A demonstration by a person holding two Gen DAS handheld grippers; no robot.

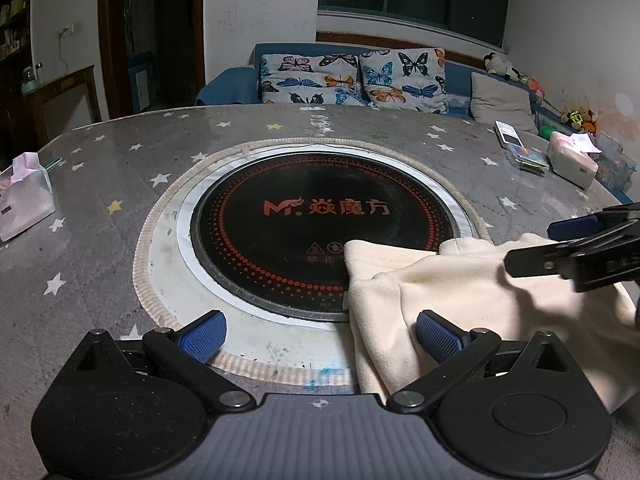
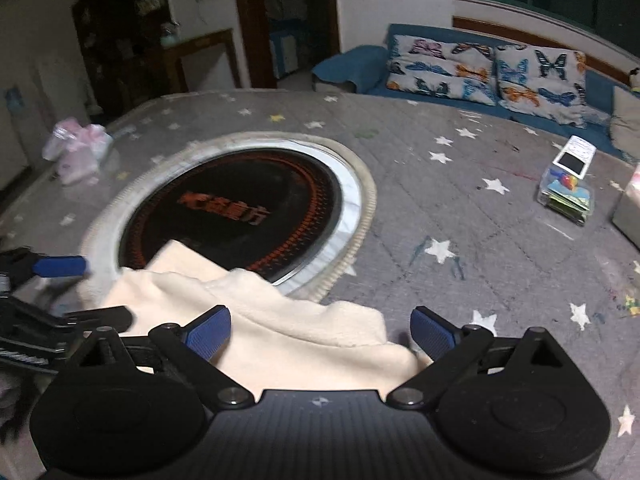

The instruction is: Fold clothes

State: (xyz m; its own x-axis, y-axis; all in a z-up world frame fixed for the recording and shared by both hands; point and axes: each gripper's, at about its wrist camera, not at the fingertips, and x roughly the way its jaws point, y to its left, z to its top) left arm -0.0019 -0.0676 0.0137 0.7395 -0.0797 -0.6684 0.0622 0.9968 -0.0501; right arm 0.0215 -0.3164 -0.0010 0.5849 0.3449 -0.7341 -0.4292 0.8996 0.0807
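A cream fleece garment lies bunched on the grey star-patterned table, its edge overlapping the black round hotplate. It also shows in the right wrist view. My left gripper is open, its right pad resting at the cloth's edge, nothing held. My right gripper is open above the cloth, with cloth between its pads. The right gripper shows from the side in the left wrist view, above the garment. The left gripper appears at the left edge of the right wrist view.
A pink plastic bag sits at the table's left edge. A remote, a clear box and a tissue pack sit at the right. A blue sofa with butterfly cushions stands behind the table.
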